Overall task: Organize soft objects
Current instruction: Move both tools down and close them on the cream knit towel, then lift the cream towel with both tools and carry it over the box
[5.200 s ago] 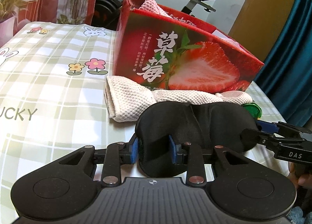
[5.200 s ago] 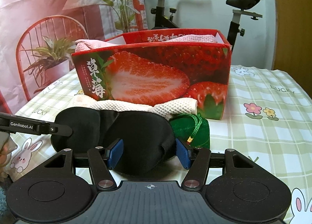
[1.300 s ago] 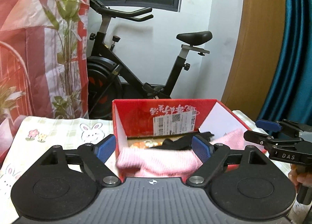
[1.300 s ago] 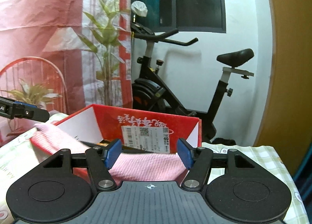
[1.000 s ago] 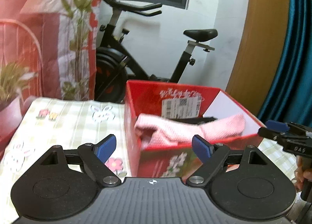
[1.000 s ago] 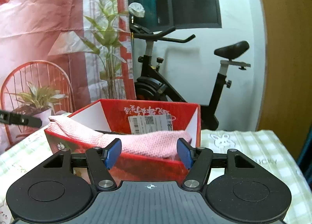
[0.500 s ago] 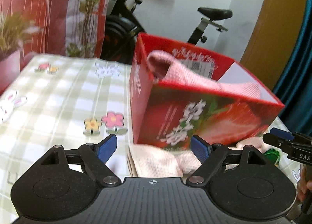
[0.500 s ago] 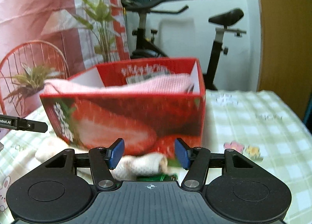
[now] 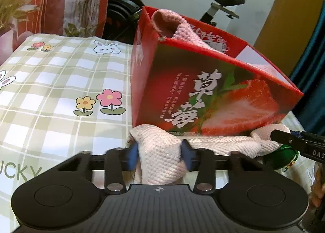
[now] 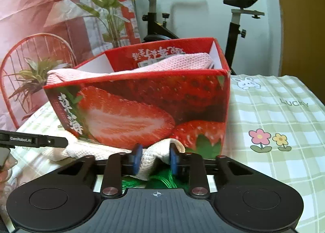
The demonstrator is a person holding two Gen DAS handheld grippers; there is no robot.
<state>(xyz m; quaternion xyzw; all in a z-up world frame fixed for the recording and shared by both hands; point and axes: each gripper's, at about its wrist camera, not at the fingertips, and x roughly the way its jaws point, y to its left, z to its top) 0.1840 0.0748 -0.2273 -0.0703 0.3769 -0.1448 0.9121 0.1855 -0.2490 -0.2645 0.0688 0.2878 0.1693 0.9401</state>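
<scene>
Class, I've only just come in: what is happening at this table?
A person is tidying soft things with two hand-held tongs. The left tongs and right tongs have just closed on opposite ends of a cream towel lying before the strawberry box, which already holds a pink towel. A green pouch waits alongside.

A black exercise bike (image 10: 182,9) stands at 12 o'clock beyond the green-checked flower-print tablecloth (image 9: 50,82); a potted plant (image 10: 34,78) sits at 9 o'clock.

green pouch (image 10: 162,180) mostly hidden, box (image 9: 203,94) contents largely unseen
</scene>
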